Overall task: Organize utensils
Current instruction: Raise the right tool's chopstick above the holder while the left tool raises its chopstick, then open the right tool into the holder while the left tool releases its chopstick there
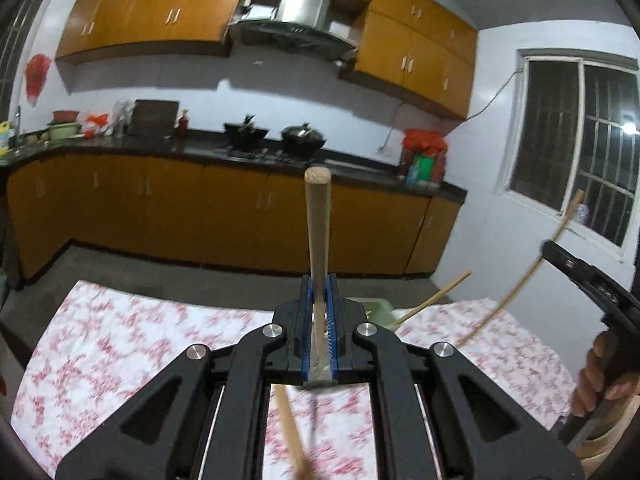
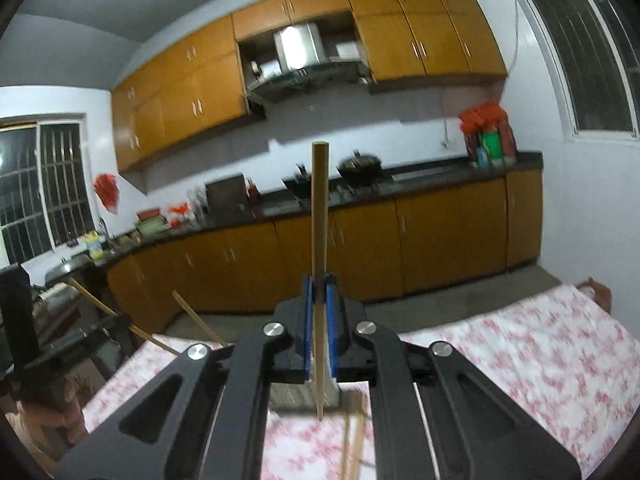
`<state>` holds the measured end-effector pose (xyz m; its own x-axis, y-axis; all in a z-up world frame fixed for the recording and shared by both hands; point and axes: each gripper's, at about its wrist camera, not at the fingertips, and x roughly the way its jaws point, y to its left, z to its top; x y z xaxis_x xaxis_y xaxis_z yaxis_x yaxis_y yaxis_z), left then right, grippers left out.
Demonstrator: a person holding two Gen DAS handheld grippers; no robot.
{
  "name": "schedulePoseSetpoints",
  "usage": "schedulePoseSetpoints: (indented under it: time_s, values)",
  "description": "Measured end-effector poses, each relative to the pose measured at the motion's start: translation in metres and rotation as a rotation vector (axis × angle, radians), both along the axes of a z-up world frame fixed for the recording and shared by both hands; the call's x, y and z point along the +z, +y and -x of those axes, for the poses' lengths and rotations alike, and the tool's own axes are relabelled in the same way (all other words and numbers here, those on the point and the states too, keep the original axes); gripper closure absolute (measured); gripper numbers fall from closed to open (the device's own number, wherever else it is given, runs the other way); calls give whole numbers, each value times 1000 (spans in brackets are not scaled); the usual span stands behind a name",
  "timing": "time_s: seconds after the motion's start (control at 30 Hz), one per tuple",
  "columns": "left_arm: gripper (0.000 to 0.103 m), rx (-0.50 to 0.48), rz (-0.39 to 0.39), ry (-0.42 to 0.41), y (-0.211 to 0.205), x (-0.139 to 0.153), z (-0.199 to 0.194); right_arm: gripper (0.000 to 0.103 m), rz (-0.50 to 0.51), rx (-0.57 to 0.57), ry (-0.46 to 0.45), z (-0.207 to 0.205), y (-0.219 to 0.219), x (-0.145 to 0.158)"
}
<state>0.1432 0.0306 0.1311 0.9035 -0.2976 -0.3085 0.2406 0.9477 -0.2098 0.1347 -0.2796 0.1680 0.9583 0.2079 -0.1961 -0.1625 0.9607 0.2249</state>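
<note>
My left gripper (image 1: 320, 280) is shut on a wooden-handled utensil (image 1: 318, 224); its thick round handle sticks up past the blue pads, and its lower end is hidden under the gripper body. My right gripper (image 2: 319, 280) is shut on a thin wooden chopstick (image 2: 320, 216) that stands upright with its pointed tip below the jaws. The left wrist view shows that same right gripper (image 1: 580, 276) at the right edge, held by a hand (image 1: 600, 384), with the chopstick (image 1: 520, 280). Both grippers hang above the table with the pink floral cloth (image 1: 120, 340).
A pale green container (image 1: 376, 306) with one chopstick (image 1: 432, 300) leaning out stands at the table's far edge. More chopsticks (image 2: 354, 440) lie on the cloth below the right gripper. Orange kitchen cabinets (image 1: 200, 208) and a dark counter with woks (image 1: 302, 136) line the far wall.
</note>
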Motion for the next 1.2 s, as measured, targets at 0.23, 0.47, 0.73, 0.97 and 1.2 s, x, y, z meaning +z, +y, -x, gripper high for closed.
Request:
schedulePoseSetpoints:
  time_s: [0.23, 0.47, 0.73, 0.97, 1.2]
  values:
    - [96, 13, 32, -103, -18, 21, -11, 95, -17, -19, -112, -21, 21, 14]
    - [96, 41, -25, -118, -39, 6, -37, 95, 14, -46, -107, -57, 37, -7]
    - [96, 8, -21, -14, -43, -30, -64, 95, 44, -40, 18, -93, 44, -43]
    - [82, -1, 13, 18, -37, -32, -68, 84, 21, -35, 45, -88, 38, -48]
    - [68, 7, 27, -11, -35, -25, -60, 75, 18, -42, 9, -68, 31, -38]
